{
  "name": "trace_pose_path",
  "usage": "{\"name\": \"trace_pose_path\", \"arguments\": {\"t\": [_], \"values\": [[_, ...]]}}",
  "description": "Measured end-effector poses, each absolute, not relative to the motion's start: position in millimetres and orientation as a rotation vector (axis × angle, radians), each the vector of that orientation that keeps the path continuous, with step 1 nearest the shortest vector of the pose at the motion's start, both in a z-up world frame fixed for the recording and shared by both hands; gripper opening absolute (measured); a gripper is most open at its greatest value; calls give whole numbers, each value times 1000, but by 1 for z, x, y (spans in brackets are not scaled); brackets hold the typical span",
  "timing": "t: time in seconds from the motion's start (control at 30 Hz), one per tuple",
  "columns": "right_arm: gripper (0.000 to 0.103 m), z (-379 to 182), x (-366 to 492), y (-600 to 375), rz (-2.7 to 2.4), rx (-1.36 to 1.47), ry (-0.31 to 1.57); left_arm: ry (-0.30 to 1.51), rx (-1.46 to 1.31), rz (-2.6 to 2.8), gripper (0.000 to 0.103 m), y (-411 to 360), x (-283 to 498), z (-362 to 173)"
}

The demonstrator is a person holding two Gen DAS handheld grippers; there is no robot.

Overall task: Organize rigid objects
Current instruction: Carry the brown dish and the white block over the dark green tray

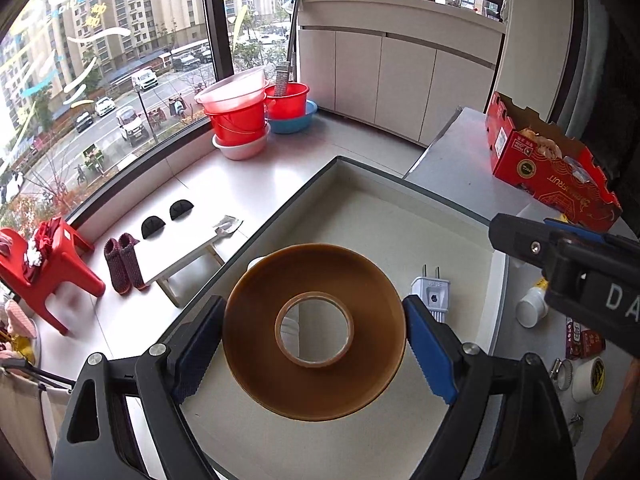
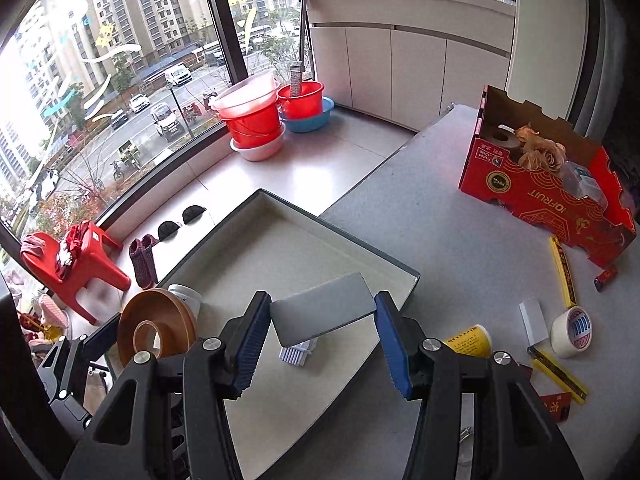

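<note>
My left gripper (image 1: 316,344) is shut on a large brown tape roll (image 1: 256,340), held flat above the white tray (image 1: 400,216); the roll also shows in the right wrist view (image 2: 160,312). A white plug adapter (image 1: 432,292) lies in the tray beside it. My right gripper (image 2: 320,340) is shut on a grey rectangular block (image 2: 324,312), held above the tray (image 2: 288,232). A white ribbed piece (image 2: 298,354) lies in the tray under the block. A white jar (image 2: 186,296) stands behind the tape roll.
On the grey table (image 2: 460,216) are a red cardboard box (image 2: 552,196) with flowers, a yellow cup (image 2: 472,340), a white tape roll (image 2: 572,332), a white block (image 2: 534,320), yellow rulers (image 2: 562,272). Left, below: red stool (image 2: 80,264), red buckets (image 2: 252,116).
</note>
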State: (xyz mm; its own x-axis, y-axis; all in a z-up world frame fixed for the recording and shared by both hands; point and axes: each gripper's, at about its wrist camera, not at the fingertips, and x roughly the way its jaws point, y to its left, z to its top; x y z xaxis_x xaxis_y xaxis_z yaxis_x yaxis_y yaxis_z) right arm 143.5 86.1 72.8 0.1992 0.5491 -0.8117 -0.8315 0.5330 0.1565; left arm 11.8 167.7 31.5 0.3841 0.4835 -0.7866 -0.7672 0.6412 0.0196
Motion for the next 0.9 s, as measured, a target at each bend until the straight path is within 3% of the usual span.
{"name": "trace_pose_path", "arguments": {"t": [0.9], "values": [[54,47,170,102,968,-326,1038,902,-350,837,89,185,33,16]]}}
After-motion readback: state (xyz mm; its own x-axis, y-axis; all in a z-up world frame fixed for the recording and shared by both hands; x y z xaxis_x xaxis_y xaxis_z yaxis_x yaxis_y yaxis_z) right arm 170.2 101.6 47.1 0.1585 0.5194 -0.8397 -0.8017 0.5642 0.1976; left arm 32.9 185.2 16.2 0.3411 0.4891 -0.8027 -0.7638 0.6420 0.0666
